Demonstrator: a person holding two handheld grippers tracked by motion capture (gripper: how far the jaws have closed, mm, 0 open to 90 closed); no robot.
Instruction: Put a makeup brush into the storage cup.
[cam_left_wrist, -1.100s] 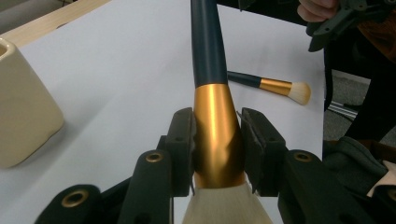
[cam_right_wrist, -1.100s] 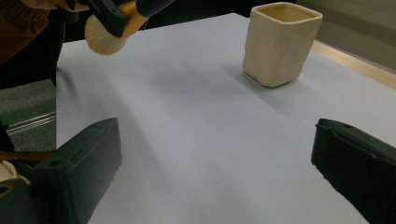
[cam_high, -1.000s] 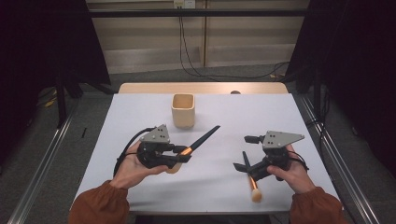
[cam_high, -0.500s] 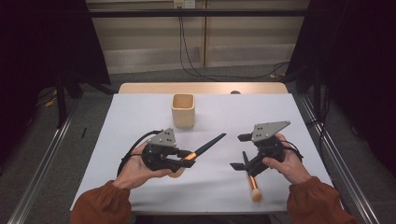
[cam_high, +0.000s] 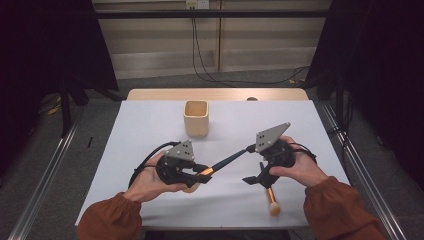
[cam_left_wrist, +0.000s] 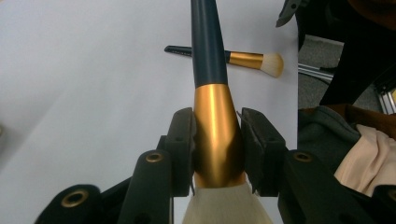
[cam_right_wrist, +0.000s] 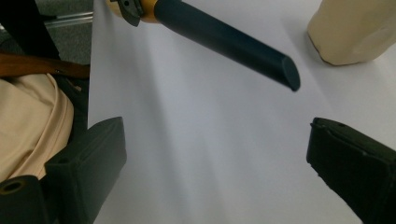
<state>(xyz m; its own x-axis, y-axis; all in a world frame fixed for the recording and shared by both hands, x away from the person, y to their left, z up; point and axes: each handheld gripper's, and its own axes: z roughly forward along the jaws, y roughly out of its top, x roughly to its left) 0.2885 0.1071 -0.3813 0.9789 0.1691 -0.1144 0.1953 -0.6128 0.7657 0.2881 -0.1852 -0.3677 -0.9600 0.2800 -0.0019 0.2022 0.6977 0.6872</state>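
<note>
At the lower left of the high view, the left gripper (cam_high: 192, 172) pinches a big brush (cam_high: 227, 161) by its gold ferrule. In the left gripper view both pads press the ferrule (cam_left_wrist: 217, 126) at centre frame, with the pale bristles (cam_left_wrist: 224, 205) bulging at the bottom edge. The ferrule is tapered and glossy, so I judge the hold could creep: any sideways push on the long dark handle would lever the brush round between the pads or slide it out toward the narrow end.

Upper centre of the high view stands the cup (cam_high: 196, 118), open mouth up, well apart from the brush. It looks light and tall for its base; a handle arriving at a slant could catch the rim and tip it.

Right of centre, the handle's tip lies near the right gripper (cam_high: 256, 166), whose jaws stand spread with nothing between them; in the right gripper view the handle end (cam_right_wrist: 285, 70) sits upper centre, above and ahead of the pads. If they close now, they could clip the tip and twist the brush loose.

At the lower right, a small brush (cam_high: 270, 196) lies flat under the right hand (cam_high: 295, 167), close to the table's near edge; a sleeve could sweep it off.
</note>
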